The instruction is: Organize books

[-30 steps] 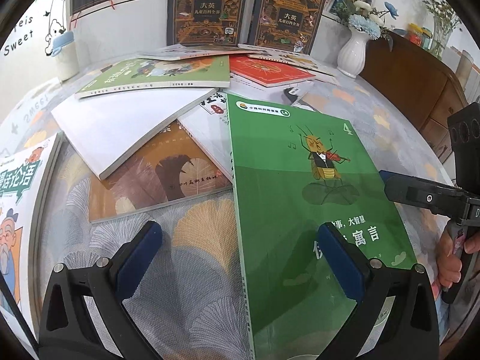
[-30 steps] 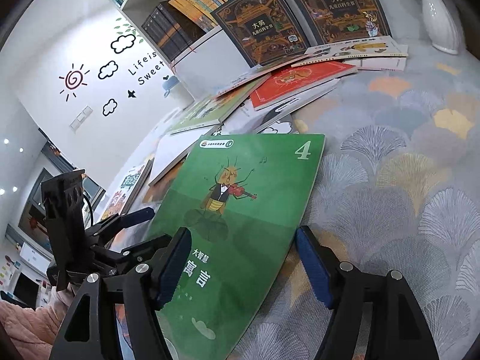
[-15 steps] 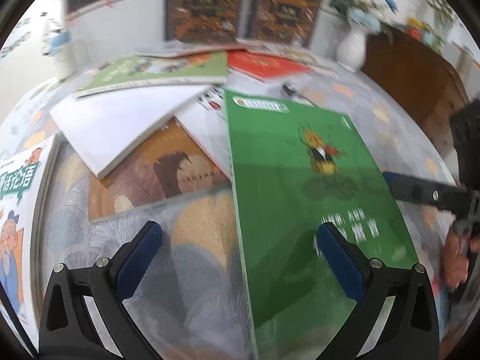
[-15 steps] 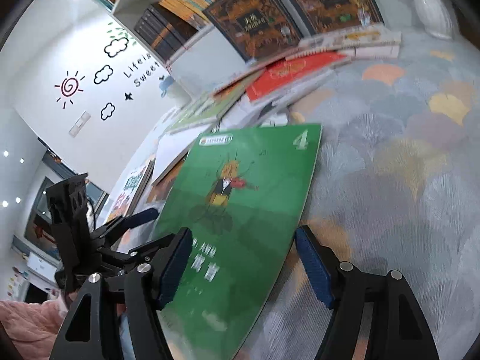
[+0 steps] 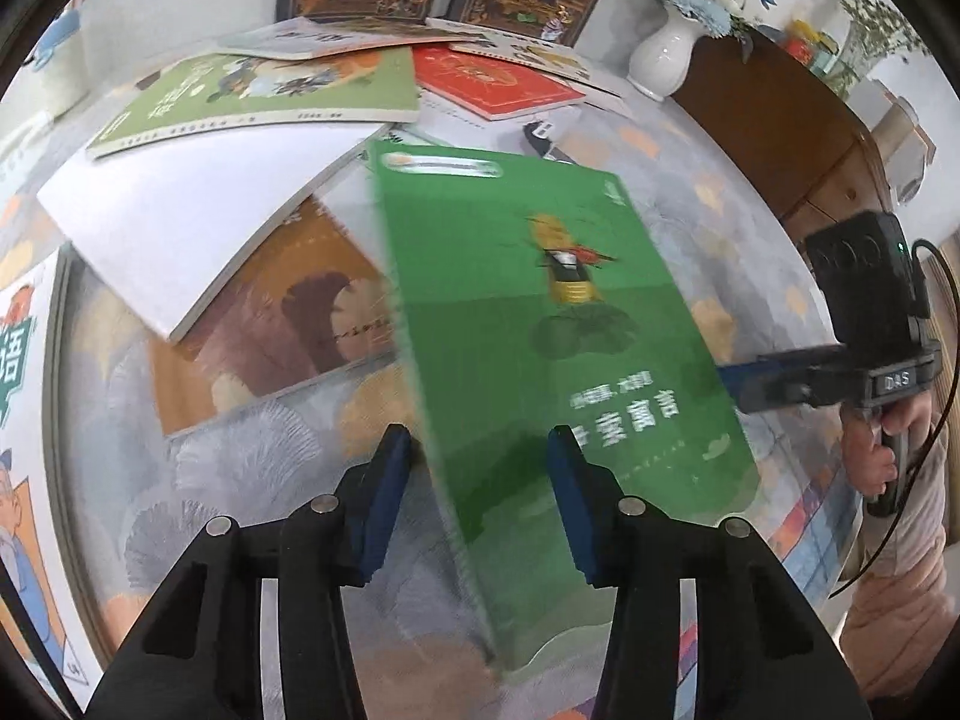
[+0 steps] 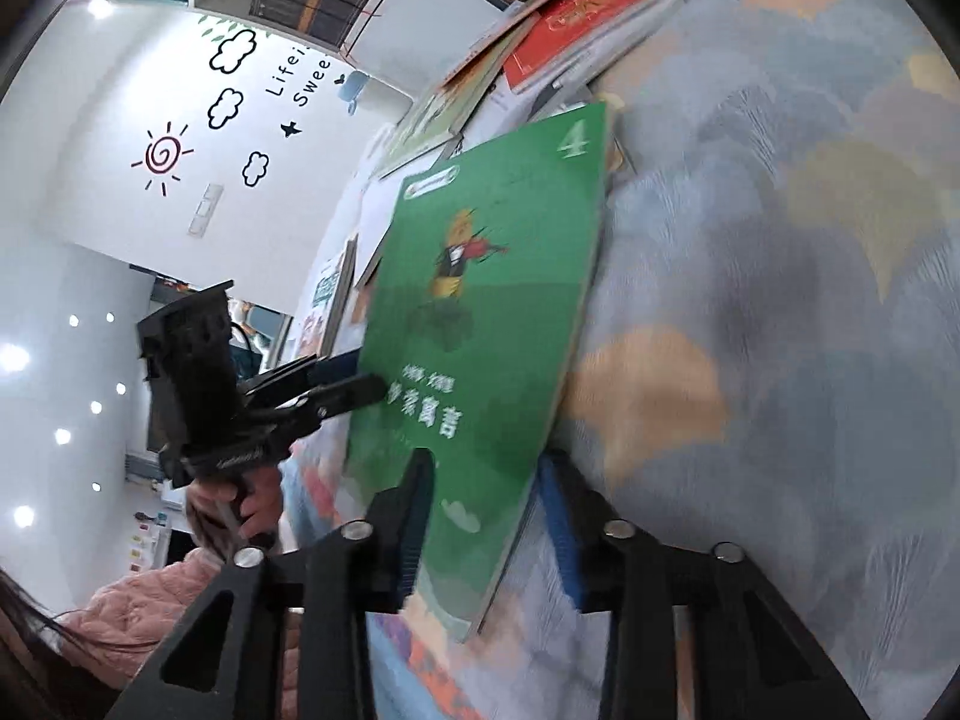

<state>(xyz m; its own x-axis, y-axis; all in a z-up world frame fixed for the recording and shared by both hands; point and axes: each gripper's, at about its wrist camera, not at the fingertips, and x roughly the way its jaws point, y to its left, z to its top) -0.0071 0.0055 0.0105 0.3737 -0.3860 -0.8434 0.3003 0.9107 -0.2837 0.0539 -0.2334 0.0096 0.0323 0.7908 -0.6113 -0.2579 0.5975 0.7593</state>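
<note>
Lifted and tilted off the table (image 5: 252,468) since a second ago, the green book (image 5: 540,324) now sits between both grippers' just-narrowed fingers, left gripper (image 5: 477,501) and right gripper (image 6: 486,516) grasping it.

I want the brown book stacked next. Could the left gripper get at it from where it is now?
Probably not right away. The left gripper has just been closing, with the green book between its jaws, so it is busy. The brown book also lies partly under the white book, which would likely need lifting first.
</note>
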